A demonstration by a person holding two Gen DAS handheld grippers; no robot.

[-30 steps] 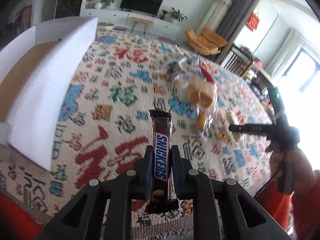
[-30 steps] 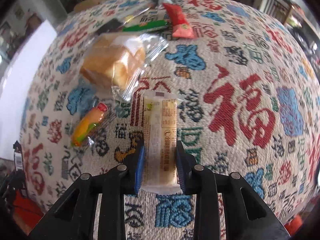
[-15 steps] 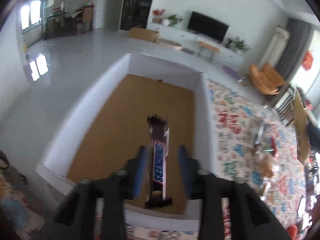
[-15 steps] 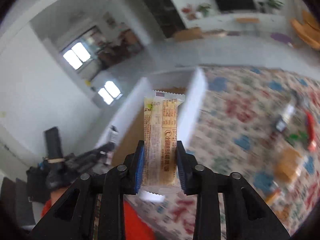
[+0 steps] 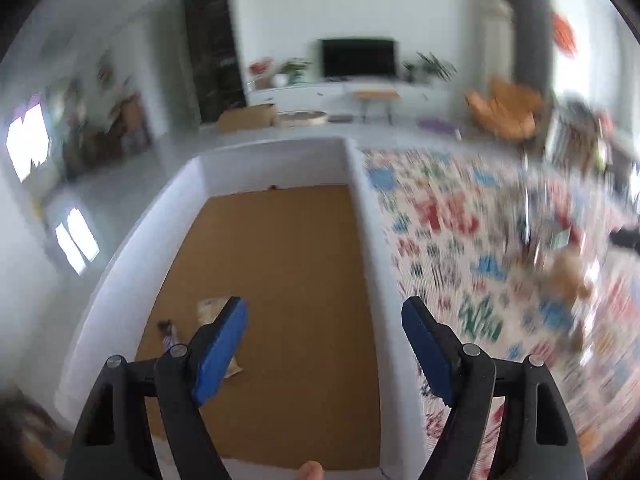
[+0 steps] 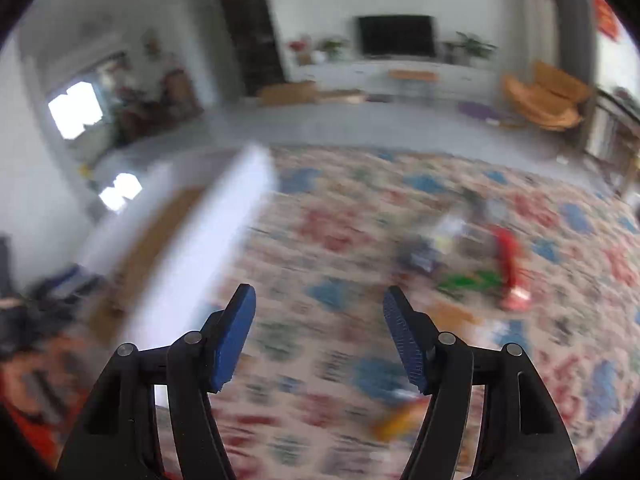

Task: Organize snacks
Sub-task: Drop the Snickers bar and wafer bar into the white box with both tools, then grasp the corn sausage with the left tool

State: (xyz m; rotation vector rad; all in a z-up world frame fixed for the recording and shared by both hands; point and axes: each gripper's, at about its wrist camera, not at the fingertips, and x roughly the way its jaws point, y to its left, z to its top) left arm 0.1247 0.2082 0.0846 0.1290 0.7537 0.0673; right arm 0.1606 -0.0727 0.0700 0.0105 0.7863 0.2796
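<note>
My left gripper (image 5: 325,344) is open and empty above the white box (image 5: 276,160) with a brown floor. In the box lie the Snickers bar (image 5: 168,334) and a pale wafer packet (image 5: 212,308), partly behind my left finger. My right gripper (image 6: 318,332) is open and empty above the patterned tablecloth (image 6: 360,360), to the right of the box's white wall (image 6: 208,248). Blurred snacks remain on the cloth: a red packet (image 6: 510,268), a green one (image 6: 468,282), an orange one (image 6: 400,416). A bread packet (image 5: 566,276) shows blurred in the left wrist view.
The patterned tablecloth (image 5: 480,280) lies right of the box. Beyond are a grey floor, a TV (image 5: 358,58) on a white cabinet and an orange chair (image 5: 508,112). Both views are motion-blurred.
Both grippers have opened. The Snickers bar and the wafer packet have left the jaws and lie in the box. The right gripper has swung right, back over the cloth.
</note>
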